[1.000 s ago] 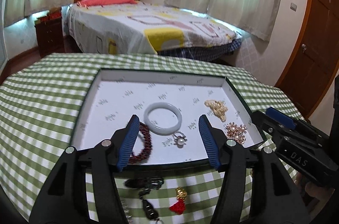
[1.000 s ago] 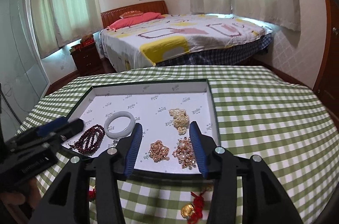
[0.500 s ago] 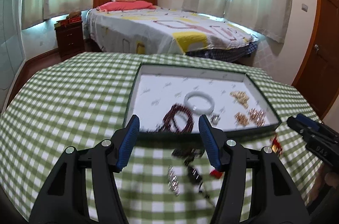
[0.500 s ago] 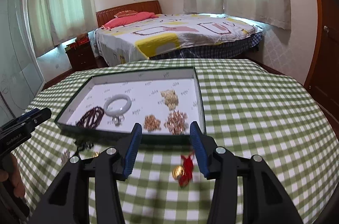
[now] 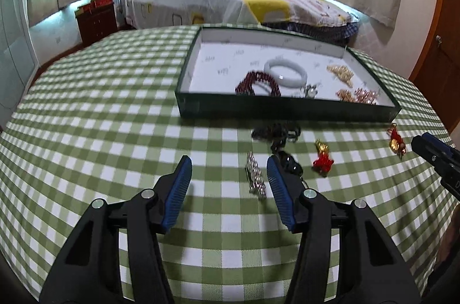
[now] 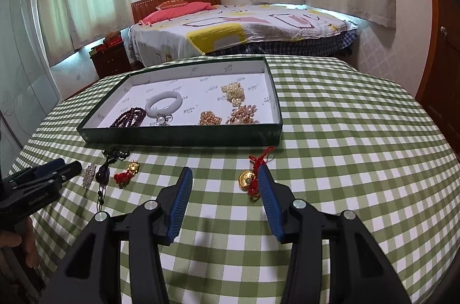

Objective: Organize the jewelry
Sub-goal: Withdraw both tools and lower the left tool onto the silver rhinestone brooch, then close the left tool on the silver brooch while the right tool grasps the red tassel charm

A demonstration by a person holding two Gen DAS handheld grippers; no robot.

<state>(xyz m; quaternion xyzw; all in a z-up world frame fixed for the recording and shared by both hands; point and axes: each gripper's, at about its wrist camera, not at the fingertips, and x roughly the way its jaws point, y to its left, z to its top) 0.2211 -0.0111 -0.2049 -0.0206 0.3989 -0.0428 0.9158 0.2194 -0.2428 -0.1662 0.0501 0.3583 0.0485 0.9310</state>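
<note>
On the green-checked bench [image 6: 359, 131], the dark green tray [image 6: 184, 137] holds a white bangle [image 6: 164, 103], dark red beads [image 6: 128, 117] and gold pieces. The left gripper [image 5: 228, 180] is closing its jaws, nothing pinched, a rhinestone hair clip [image 5: 255, 177] below them. The right gripper [image 6: 224, 193] stands released just beside a gold charm on red cord [image 6: 249, 179].

Both wrist cameras look forward and down over the checked desk [image 5: 120, 108] toward the bed [image 6: 244, 28], the left from the left part, the right from the right. Both share the tray [image 5: 287, 111].
</note>
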